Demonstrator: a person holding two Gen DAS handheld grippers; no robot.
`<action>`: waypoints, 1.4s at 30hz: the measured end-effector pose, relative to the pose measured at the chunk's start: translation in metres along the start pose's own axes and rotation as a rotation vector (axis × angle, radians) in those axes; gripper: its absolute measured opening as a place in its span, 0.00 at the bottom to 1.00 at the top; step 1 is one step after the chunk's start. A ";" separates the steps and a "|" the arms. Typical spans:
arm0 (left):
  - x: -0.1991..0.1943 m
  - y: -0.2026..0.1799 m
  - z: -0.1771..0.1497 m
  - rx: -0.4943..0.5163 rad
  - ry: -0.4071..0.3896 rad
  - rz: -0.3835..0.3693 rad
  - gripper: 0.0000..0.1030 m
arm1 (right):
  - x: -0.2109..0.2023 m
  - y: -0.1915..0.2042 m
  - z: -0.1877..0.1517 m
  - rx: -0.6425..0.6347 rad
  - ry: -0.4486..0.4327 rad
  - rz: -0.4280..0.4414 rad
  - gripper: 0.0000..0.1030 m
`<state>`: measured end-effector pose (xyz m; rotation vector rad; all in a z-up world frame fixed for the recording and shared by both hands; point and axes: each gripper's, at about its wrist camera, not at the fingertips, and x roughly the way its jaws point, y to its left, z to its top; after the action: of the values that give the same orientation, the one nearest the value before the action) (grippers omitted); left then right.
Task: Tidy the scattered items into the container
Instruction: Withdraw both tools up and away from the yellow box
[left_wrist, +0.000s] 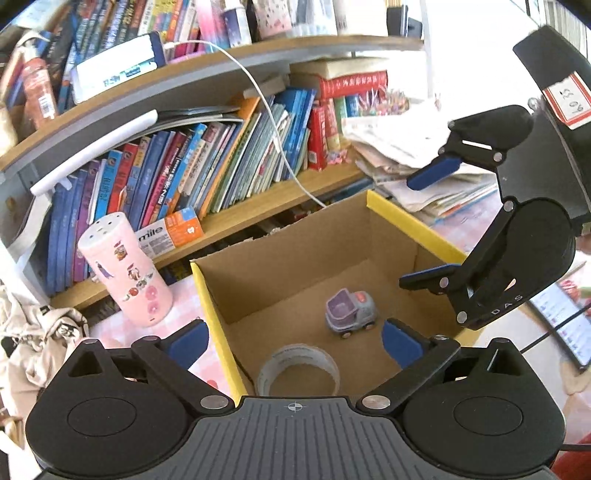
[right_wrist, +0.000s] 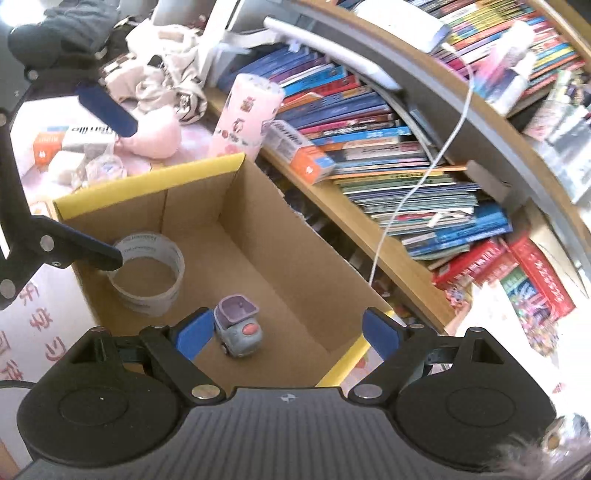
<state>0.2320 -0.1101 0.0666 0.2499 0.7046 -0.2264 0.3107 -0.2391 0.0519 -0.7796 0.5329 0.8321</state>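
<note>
Yellow-rimmed cardboard box (left_wrist: 413, 225) holds grey-purple toy truck (left_wrist: 350, 312), tape roll (left_wrist: 298, 371).

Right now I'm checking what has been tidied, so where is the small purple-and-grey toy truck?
The small purple-and-grey toy truck stands on the floor of the yellow-rimmed cardboard box, apart from the clear tape roll lying nearer the left wrist camera.

Rows of books (left_wrist: 207, 162) fill a wooden shelf (left_wrist: 258, 206). A white cable (left_wrist: 273, 125) hangs down in front of them. A pink tube (left_wrist: 125, 273) with stickers stands on the pink cloth (left_wrist: 110, 328). Papers (left_wrist: 413, 155) lie piled up.
</note>
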 end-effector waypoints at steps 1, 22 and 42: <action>-0.005 0.001 -0.002 -0.004 -0.007 -0.003 0.99 | -0.005 0.003 0.000 0.014 -0.002 -0.008 0.86; -0.097 0.028 -0.076 -0.172 -0.110 -0.074 1.00 | -0.099 0.075 -0.021 0.422 -0.037 -0.183 0.89; -0.119 0.047 -0.174 -0.344 -0.019 0.045 1.00 | -0.080 0.174 -0.030 0.514 0.067 -0.118 0.90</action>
<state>0.0516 0.0011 0.0242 -0.0646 0.7063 -0.0625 0.1201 -0.2235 0.0200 -0.3615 0.7169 0.5258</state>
